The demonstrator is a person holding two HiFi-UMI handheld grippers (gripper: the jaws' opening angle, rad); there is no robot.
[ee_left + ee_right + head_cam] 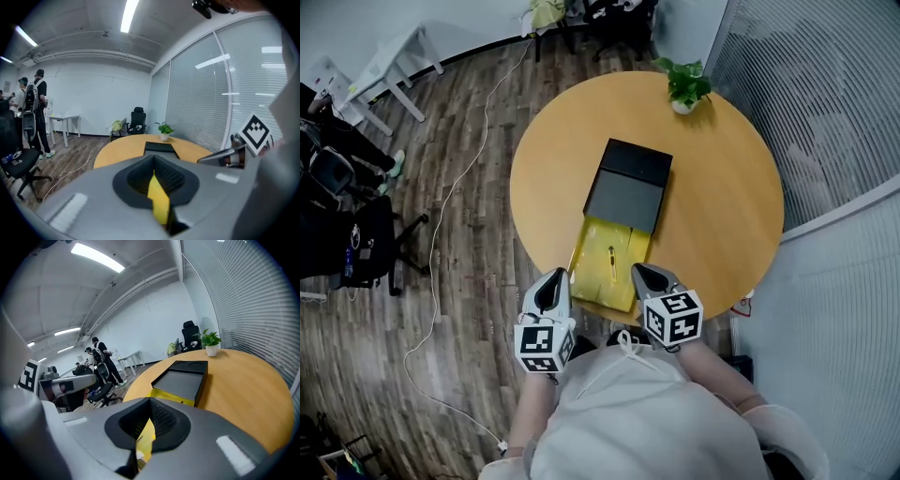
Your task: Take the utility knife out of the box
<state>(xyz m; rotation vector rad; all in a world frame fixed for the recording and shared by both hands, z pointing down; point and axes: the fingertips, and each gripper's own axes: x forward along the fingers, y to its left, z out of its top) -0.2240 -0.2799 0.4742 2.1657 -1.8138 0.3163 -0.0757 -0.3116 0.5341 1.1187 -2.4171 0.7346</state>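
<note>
We judge this to be the approach step: the left gripper (551,284) and the right gripper (649,276) hover at the near edge of the table (722,216), jaws pressed together and empty, while the utility knife (610,255) lies in the yellow tray (589,272) sticking out of the black box (628,183), so next one gripper must spread its jaws over it.

Pretty bright, even light from the ceiling strip lights (129,14), soft shadows, heavy fisheye warping at the edges, close foreground blurry.
</note>
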